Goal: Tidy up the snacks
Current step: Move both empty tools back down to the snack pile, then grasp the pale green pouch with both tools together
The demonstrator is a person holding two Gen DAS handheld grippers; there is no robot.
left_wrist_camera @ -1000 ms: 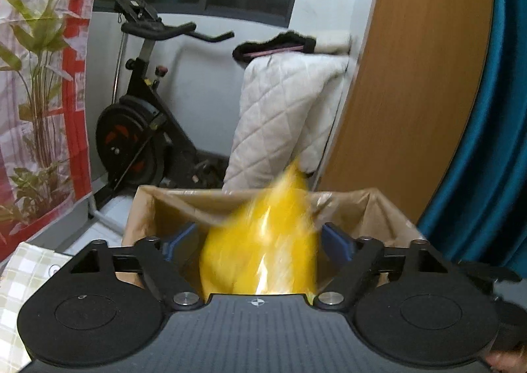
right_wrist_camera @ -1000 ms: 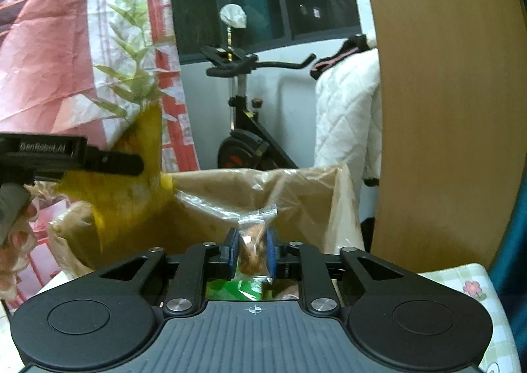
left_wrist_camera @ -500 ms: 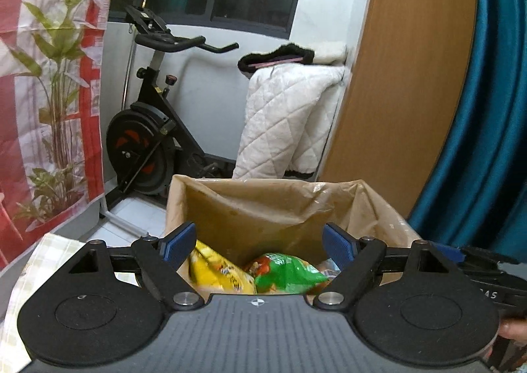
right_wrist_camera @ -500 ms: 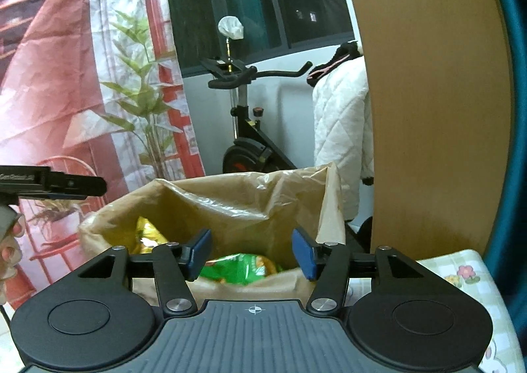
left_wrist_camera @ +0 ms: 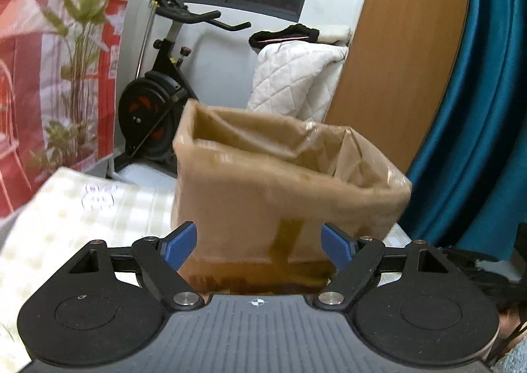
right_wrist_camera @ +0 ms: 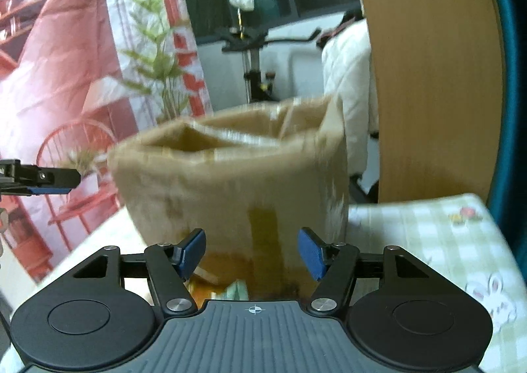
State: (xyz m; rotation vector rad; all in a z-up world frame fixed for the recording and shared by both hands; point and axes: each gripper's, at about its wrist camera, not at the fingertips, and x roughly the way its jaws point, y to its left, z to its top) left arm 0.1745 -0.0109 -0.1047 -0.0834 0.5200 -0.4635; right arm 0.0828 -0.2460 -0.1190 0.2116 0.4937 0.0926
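Item: snack bag (left_wrist_camera: 290,182) mid-worktop (right_wrist_camera: 428,228); our left claw (left_wrist_camera: 260,241) wide, right claw (right_wrist_camera: 252,253) opening, both empty. Next: fetch another snack.

A tall brown bag (left_wrist_camera: 290,182) stands upright on the checked desk (right_wrist_camera: 428,228). Its top is open and crinkled. Snack packs (right_wrist_camera: 230,287) show dimly through its bottom.
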